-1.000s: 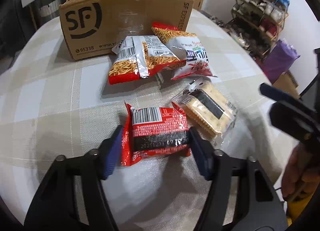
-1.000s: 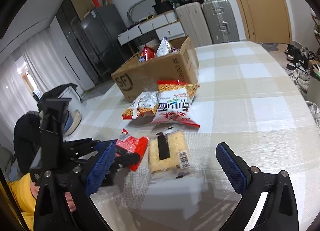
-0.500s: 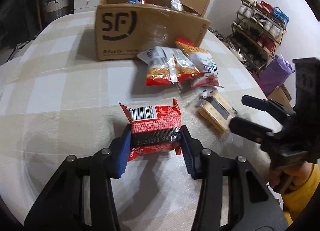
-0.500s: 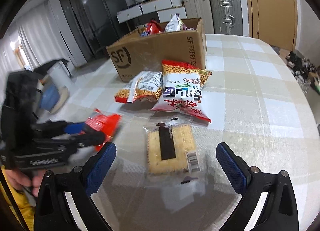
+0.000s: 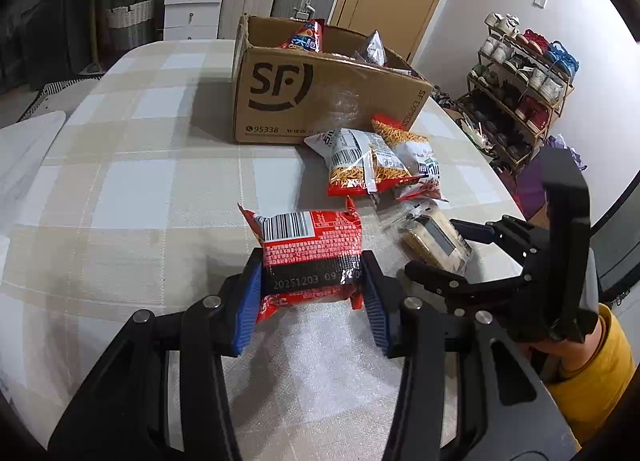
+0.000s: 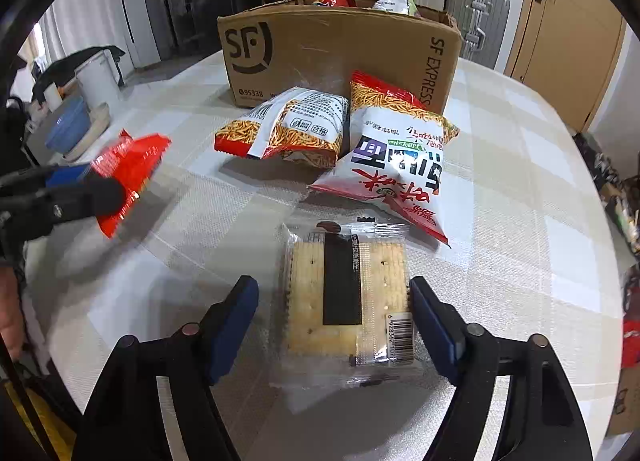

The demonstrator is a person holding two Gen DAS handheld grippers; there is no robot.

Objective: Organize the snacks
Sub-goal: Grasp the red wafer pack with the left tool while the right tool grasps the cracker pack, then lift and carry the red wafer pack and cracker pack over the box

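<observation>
Pinching the light, crinkly red snack packet (image 5: 310, 249) above the table, your left gripper (image 5: 310, 293) holds firm, while your right gripper (image 6: 334, 321), spread, straddles the probably brittle cracker pack (image 6: 346, 297)—grip its long edges gently.

Glossy foil snack packet (image 5: 310, 251), matt cardboard box (image 5: 320, 101) — woven checked tablecloth (image 5: 132, 197), rough-looking.

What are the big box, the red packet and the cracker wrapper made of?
Box: looks like brown corrugated cardboard, matt, with printed lettering and a glossy strip of tape. Red packet, in the left claw: probably thin plastic film, crinkled and shiny. Cracker wrapper: clear glossy plastic; the crackers show through.
</observation>
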